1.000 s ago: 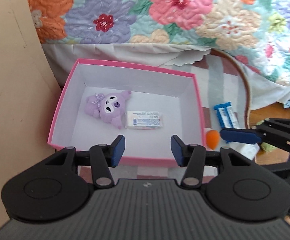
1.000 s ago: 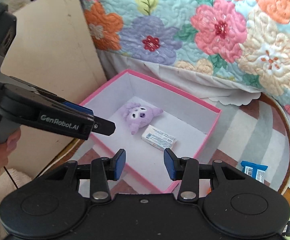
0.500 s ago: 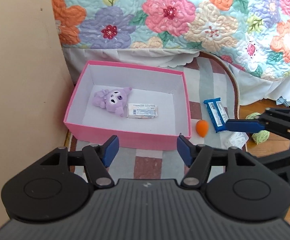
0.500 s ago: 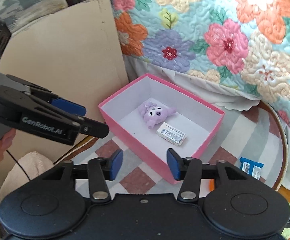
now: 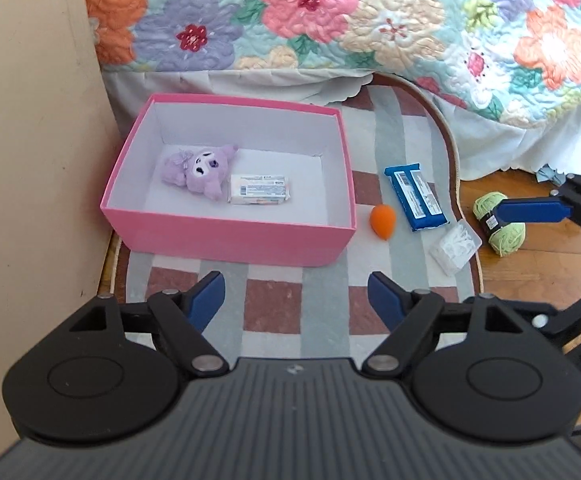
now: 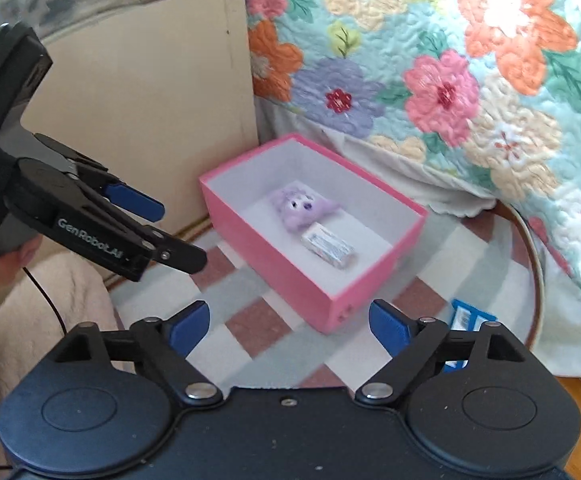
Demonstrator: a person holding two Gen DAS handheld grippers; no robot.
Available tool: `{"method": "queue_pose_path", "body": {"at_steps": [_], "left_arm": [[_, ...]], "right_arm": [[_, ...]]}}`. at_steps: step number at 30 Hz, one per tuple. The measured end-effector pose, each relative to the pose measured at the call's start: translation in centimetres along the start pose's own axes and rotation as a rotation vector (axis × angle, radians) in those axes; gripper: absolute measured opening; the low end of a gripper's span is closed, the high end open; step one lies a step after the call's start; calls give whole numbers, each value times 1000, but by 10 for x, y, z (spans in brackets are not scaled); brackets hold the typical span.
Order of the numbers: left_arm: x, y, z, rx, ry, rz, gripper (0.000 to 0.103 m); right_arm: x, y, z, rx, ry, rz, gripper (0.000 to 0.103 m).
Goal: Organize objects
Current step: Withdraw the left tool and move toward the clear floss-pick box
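Observation:
A pink box (image 5: 226, 240) (image 6: 278, 276) stands on a checked rug and holds a purple plush toy (image 5: 200, 168) (image 6: 302, 210) and a white wrapped bar (image 5: 259, 189) (image 6: 328, 245). Right of the box lie an orange egg-shaped sponge (image 5: 382, 220), a blue packet (image 5: 415, 196) (image 6: 468, 320), a clear bag of white bits (image 5: 454, 246) and a green yarn ball (image 5: 498, 222). My left gripper (image 5: 295, 300) (image 6: 178, 236) is open and empty, in front of the box. My right gripper (image 6: 289, 322) is open and empty, near the box's corner; one of its blue fingertips (image 5: 532, 212) shows over the yarn.
A beige board (image 5: 30, 160) stands left of the box. A floral quilt (image 5: 350, 20) hangs down behind it. The rug (image 5: 274, 308) ends at a wooden floor (image 5: 530, 272) on the right. A fluffy cream mat (image 6: 50, 308) lies at the left.
Both grippers have pulled back and up from the box and opened wider. The objects right of the box have come into the left wrist view.

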State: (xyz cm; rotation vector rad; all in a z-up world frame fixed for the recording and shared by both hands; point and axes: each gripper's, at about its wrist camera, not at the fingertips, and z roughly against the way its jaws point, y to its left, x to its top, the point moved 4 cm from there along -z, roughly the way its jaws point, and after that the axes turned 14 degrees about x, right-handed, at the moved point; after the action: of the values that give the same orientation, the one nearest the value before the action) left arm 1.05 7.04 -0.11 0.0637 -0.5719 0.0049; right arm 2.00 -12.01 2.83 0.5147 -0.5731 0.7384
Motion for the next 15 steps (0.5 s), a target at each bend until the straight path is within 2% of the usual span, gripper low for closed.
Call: {"method": "queue_pose_path", "body": {"at_steps": [3, 15], "left_arm": [[-6, -8, 1, 16, -13, -15, 93], [-22, -41, -16, -1, 67, -102, 102]], "right_arm": [[-10, -1, 7, -6, 3, 3, 93], [-46, -11, 19, -101, 10, -22, 96]]}}
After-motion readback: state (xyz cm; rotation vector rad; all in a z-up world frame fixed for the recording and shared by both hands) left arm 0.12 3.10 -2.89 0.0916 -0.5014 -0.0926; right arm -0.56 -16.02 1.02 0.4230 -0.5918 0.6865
